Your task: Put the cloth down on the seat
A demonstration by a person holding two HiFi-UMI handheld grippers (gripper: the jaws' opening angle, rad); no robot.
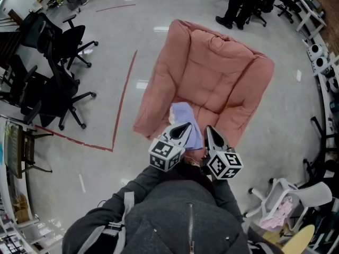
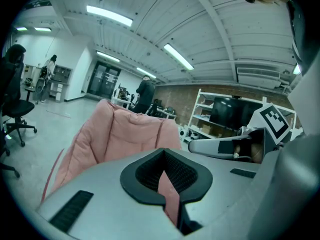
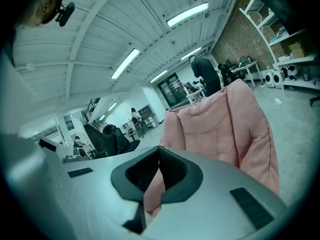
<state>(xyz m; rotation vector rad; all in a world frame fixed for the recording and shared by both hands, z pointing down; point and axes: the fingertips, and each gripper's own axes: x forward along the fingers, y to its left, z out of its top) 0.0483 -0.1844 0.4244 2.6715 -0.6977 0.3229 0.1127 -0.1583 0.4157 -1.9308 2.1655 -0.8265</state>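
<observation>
**Cloth [image 1: 184, 119] lying at the front of the seat [image 1: 214, 97]**

We hold both grippers low and forward, aimed at the pink armchair [image 1: 233, 57]. The left gripper [image 1: 185, 126] has its jaws pressed together with nothing between them, its tips over the near edge of the lavender cloth. The right gripper [image 1: 210, 129], likewise closed and empty, sits just beside the cloth.

Bright, even light from ceiling strip lights [image 2: 109, 15], faint glare on the floor [image 1: 142, 83], heavy fisheye bending, dark corners.
</observation>
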